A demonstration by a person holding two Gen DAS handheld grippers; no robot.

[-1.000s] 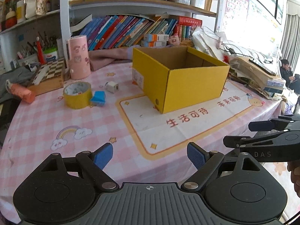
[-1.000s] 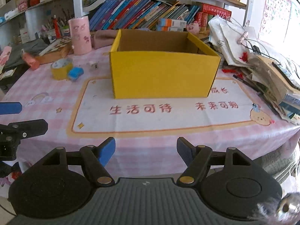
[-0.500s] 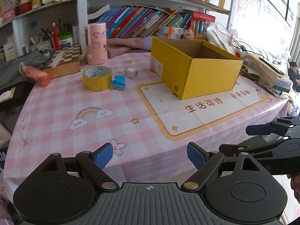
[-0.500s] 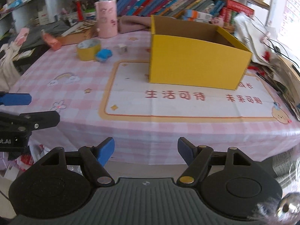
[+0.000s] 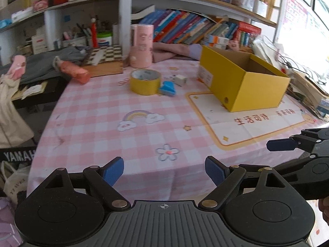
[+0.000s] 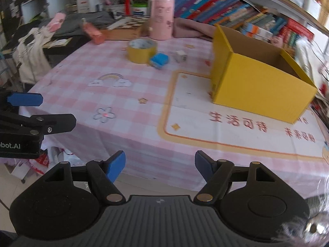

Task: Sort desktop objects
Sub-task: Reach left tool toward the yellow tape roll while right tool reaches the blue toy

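Both tongs, left tongs and right tongs, stand wide and empty at frame bottom, short of the surface. Tape roll, blue item and white cube cluster upper centre, apparently awaiting the empty yellow box right. Approach unobstructed; pink canister stands behind.
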